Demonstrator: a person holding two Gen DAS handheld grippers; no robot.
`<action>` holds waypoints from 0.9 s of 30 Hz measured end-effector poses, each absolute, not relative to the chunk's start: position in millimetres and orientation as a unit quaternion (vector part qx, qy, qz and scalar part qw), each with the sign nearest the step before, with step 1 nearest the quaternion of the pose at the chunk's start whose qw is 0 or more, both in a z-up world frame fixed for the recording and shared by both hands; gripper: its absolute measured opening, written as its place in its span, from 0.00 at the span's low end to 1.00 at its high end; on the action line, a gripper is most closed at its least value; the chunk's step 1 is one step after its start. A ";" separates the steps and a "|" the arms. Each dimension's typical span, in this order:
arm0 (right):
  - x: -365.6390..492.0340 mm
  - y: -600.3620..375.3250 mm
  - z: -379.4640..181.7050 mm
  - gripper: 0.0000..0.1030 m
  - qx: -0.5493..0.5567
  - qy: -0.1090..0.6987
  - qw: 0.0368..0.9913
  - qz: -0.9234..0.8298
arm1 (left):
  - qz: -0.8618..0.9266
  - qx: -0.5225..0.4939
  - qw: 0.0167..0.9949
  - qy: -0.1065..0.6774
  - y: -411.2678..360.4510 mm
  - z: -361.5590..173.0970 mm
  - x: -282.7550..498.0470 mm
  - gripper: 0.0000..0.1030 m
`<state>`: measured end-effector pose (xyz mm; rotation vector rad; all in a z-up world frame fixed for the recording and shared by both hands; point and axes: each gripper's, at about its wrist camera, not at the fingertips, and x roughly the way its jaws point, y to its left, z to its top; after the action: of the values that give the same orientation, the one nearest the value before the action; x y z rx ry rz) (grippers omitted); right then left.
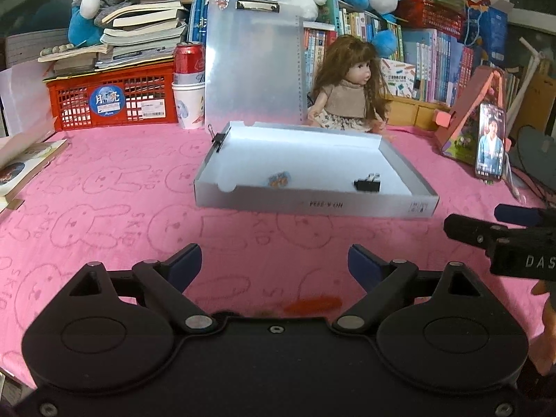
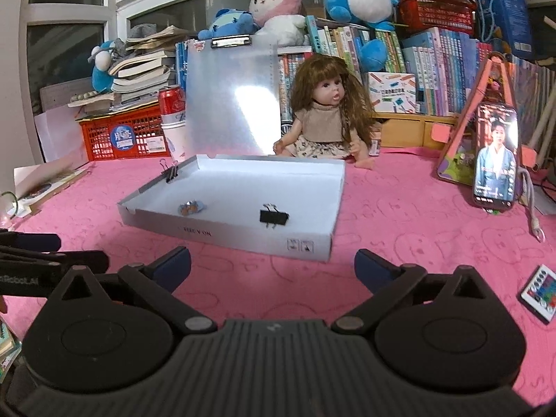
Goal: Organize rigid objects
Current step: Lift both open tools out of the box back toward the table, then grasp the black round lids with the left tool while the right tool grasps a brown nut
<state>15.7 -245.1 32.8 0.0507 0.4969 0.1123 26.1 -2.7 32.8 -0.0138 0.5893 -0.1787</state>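
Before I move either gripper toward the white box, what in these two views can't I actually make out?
- Small colourful item in the white box: too small and blurred in both views to identify.
- Box's printed label: upside down and too small to read.
- Remote control: cut off by the right wrist view's edge.
- Table near the left gripper and right gripper: hidden by their own bodies.

A binder clip (image 2: 274, 218) lies in the tray (image 2: 243, 239), the doll (image 2: 326, 118) behind.
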 end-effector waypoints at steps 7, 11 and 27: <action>-1.5 -242.9 12.9 1.00 0.007 0.241 0.970 0.043 | -0.093 -0.008 0.951 0.295 0.7 16.0 9.7 0.88; -10.2 -240.6 6.2 1.00 -0.012 0.233 0.972 0.039 | -0.088 -0.017 0.952 0.293 4.1 8.7 4.0 0.88; -24.3 -244.5 -4.0 0.88 0.003 0.212 0.977 0.026 | -0.063 0.018 0.956 0.285 12.9 -2.7 -9.7 0.57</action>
<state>-24.3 -244.5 -4.0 0.0052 0.4281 0.0518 -9.7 12.9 -2.7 0.0355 0.5792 -0.1284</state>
